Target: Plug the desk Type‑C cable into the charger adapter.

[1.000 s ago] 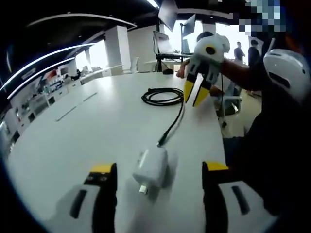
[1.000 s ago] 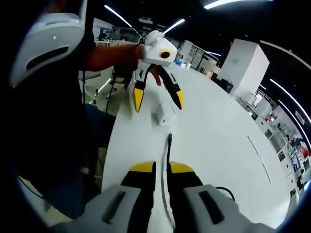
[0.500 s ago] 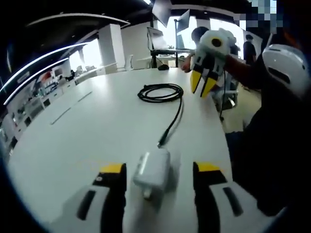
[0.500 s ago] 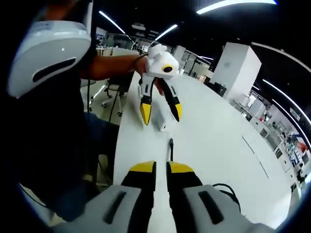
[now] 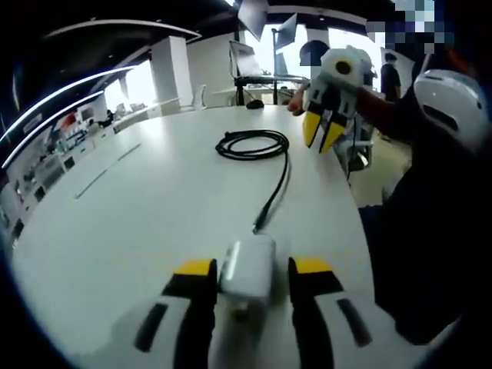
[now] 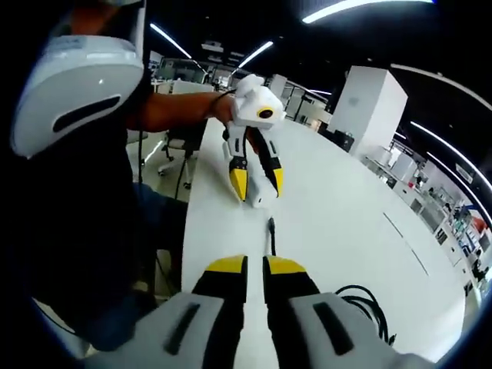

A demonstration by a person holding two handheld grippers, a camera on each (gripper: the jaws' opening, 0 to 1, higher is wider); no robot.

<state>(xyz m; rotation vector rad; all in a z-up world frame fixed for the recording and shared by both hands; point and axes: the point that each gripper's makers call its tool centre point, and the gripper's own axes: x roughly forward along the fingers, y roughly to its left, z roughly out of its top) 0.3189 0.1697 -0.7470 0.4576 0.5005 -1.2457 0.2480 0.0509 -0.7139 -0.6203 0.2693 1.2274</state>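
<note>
White adapter (image 5: 247,267) lies on the worktop (image 5: 154,200), the left tool (image 5: 247,270) narrowed around it, contact unclear. Cable (image 5: 265,165) tip sits just ahead, long axis pointing toward the adapter. Right tool (image 6: 255,269), nearly closed and empty, hovers above the cable, well back from the plug.

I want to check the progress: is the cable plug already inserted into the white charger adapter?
No. In the left gripper view the cable plug lies on the table, apart from the charger adapter.

I work at a broad white table (image 5: 154,192) in an open office: white pillars (image 6: 375,100), strip lights (image 6: 346,9) on a dark ceiling, bright windows (image 5: 350,42) behind monitors (image 5: 250,61).
</note>
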